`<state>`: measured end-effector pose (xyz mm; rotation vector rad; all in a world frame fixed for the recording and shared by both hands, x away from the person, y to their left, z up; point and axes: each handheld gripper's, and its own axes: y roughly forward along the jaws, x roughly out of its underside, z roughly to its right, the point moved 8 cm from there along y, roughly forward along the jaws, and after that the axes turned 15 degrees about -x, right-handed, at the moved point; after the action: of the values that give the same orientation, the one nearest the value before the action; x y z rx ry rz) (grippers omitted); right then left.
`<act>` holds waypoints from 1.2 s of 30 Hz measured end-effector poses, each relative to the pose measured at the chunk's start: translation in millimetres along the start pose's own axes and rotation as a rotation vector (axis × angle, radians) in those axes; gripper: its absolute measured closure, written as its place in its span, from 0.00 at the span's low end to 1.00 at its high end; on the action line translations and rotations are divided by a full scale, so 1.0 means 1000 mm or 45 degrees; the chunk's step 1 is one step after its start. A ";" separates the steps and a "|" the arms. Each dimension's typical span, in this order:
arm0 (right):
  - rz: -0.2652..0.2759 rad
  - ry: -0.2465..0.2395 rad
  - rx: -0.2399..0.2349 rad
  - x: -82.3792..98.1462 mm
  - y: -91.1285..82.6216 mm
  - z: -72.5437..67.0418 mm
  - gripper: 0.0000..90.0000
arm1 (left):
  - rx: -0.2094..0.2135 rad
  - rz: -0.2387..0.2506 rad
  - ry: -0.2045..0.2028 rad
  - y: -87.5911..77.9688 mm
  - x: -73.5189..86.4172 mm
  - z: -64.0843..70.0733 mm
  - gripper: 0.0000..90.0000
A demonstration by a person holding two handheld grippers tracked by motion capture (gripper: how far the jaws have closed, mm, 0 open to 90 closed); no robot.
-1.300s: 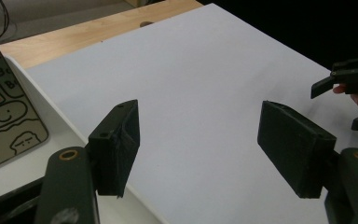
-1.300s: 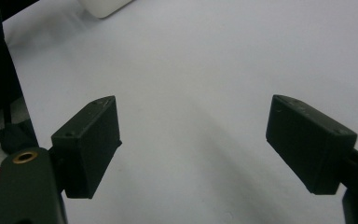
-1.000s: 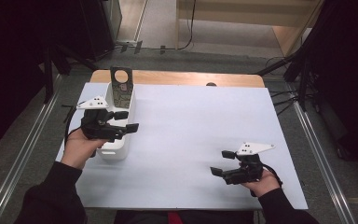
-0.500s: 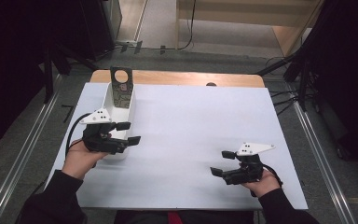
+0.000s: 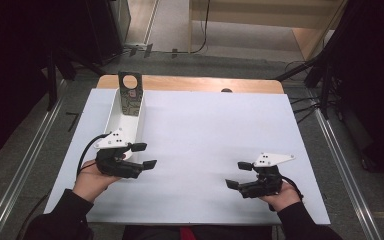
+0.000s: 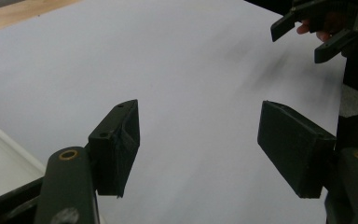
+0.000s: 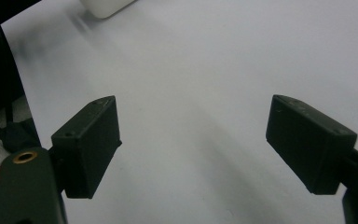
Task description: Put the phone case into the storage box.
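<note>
High view shows a white table (image 5: 205, 130) with two hands on it. At about eight o'clock on the table, the left hand (image 5: 92, 181) holds the left gripper (image 5: 145, 156). Its jaws are open with a wide gap, and nothing is between them. They point toward three o'clock, across the table. Just beside this gripper, toward eleven o'clock, lies a long white tray (image 5: 125, 117). The near end of the tray sits right under the back of the gripper, and I cannot tell if they touch. At the far end of the tray, toward twelve o'clock, a dark flat board (image 5: 130, 92) with a round hole stands up and leans on the tray's end. At about four o'clock on the table, the right hand (image 5: 280, 196) holds the right gripper (image 5: 237, 175). Its jaws are open wide too, with nothing in them, and they point toward nine o'clock. The two grippers are well apart, with bare table between them. Left gripper view looks past its two black pads (image 6: 116, 144) at bare white table, with the tray's edge (image 6: 4, 163) at eight o'clock and the other gripper (image 6: 326, 32) far off at one o'clock. Right gripper view also looks over bare table between its pads (image 7: 88, 144), and a white corner of the tray (image 7: 105, 7) peeks in at eleven o'clock.
</note>
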<state>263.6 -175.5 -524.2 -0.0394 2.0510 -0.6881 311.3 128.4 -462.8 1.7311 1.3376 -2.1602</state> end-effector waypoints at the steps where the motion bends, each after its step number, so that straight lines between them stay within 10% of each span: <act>1: 0.001 -0.001 0.000 0.000 0.000 0.000 0.18 | 0.011 0.001 0.004 0.000 0.001 0.002 0.33; 36: -0.003 -0.004 -0.009 0.000 0.001 -0.001 0.18 | 0.051 -0.071 0.060 0.003 0.039 0.018 0.32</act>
<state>262.7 -174.3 -523.9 -0.0464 2.0510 -0.6818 285.2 132.3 -496.8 1.7907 1.3793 -2.2037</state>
